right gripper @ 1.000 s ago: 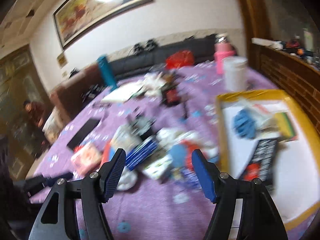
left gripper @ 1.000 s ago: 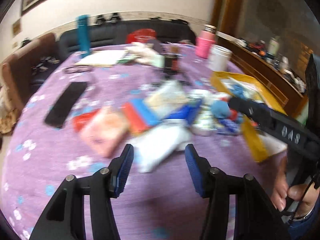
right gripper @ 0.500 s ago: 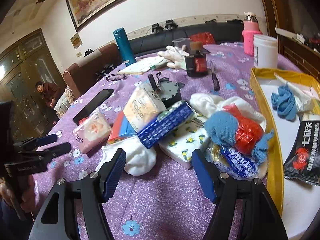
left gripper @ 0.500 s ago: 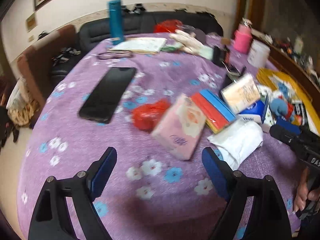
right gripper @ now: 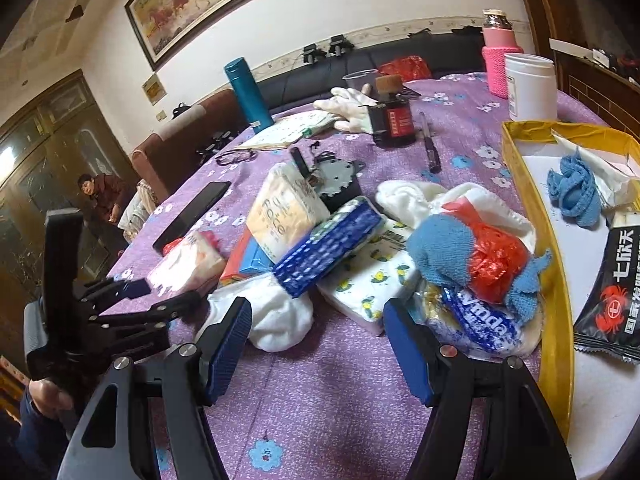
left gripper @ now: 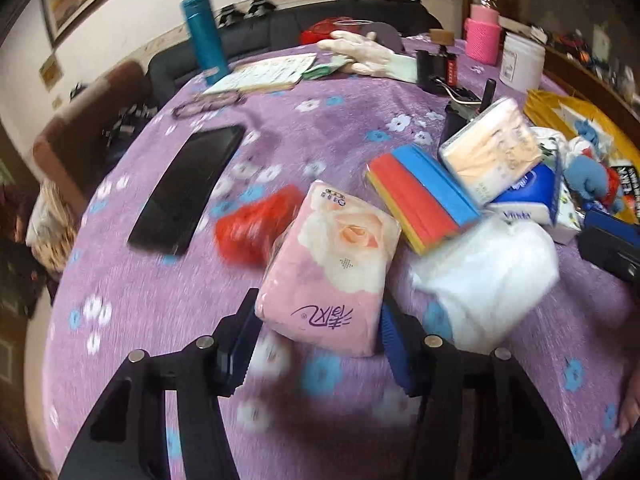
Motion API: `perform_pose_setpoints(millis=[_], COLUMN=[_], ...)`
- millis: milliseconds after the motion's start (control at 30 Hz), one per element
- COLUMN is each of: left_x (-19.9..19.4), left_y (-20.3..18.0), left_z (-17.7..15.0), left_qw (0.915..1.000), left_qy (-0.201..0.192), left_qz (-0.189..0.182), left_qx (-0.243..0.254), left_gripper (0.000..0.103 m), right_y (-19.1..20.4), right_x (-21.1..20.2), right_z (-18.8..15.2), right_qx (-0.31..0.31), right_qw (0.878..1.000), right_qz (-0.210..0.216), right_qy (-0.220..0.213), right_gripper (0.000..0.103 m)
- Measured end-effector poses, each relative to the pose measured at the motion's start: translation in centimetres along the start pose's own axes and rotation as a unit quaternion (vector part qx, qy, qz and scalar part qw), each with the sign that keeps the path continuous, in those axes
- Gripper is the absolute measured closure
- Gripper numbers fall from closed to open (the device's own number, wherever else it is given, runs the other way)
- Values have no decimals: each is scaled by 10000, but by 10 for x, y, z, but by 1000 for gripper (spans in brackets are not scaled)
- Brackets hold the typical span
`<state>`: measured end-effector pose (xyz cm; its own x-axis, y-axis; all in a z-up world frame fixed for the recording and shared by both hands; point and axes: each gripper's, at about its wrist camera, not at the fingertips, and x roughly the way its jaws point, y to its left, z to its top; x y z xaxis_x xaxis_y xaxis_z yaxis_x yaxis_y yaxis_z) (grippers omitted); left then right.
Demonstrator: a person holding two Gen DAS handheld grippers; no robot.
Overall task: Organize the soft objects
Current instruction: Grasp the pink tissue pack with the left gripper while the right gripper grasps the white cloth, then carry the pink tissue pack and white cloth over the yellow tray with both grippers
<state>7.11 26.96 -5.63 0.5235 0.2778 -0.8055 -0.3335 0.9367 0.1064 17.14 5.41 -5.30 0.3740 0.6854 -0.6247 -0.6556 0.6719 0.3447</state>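
Observation:
A pink tissue pack lies on the purple flowered tablecloth. Its near end sits between the blue pads of my left gripper, whose jaws are closing and touch both of its sides. Beside it lie a white cloth bundle, a red bag and a red-and-blue sponge pack. My right gripper hovers open over bare cloth, nothing between its pads. Just beyond it are the white bundle, a blue tissue pack and a blue sock around a red bag.
A yellow tray on the right holds a blue cloth and a black snack bag. A black phone, a teal flask, a dark bottle and a white jar stand farther back. A person sits beyond the table's left edge.
My left gripper spread wide, dropped forward toward the pink tissue pack and narrowed around its near end. The right gripper sank a little toward the pile, its opening unchanged.

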Motion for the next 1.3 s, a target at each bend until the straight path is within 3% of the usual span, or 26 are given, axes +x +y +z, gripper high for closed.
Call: perform_pose_setpoints(millis=[167,300,400,500,567,633,700,733,800,1000,1100,1300], left_x=[-33,-46,-48,-49,-43,-34,-25,-25,-26,-57,-84,-116], left_y=[24,44,55,56,52,47,42,41,40,59,82,110], left_z=[-37,-57,-63,-63,-59,-55,-52,-52,-52,-51,-41,-28], left_qw=[9989,9966,9957,9961,9975,9979,9980,9982,9978,9957,9926,9866], left_qy=[-124,-148,-151,-122,17,148,282,200,143,-229,-522,-923], left_qz=[-305,-566,-511,-433,-213,-154,15,16,14,-74,-34,128], left_qx=[-320,-587,-754,-760,-672,-610,-563,-573,-649,-895,-1096,-1338], left_gripper=[47,47,47,46,35,32,37,48,52,53,53,53], right_y=[20,45,57,50,48,52,57,61,65,84,103,136], right_x=[0,9,33,56,69,70,69,67,60,25,1,-44], right_z=[-4,0,8,14,13,11,10,9,7,10,26,55], right_qx=[-384,-632,-796,-544,-488,-641,-723,-849,-861,-853,-907,-1147], right_qw=[9991,9963,9935,9936,9919,9917,9911,9906,9914,9927,9918,9870], right_qz=[165,381,-72,-82,-190,-245,-192,-240,-173,468,802,1055], right_qy=[70,432,811,982,1155,1090,1097,1049,968,712,421,-393], right_gripper=[29,23,15,15,31,58,63,67,72,75,75,75])
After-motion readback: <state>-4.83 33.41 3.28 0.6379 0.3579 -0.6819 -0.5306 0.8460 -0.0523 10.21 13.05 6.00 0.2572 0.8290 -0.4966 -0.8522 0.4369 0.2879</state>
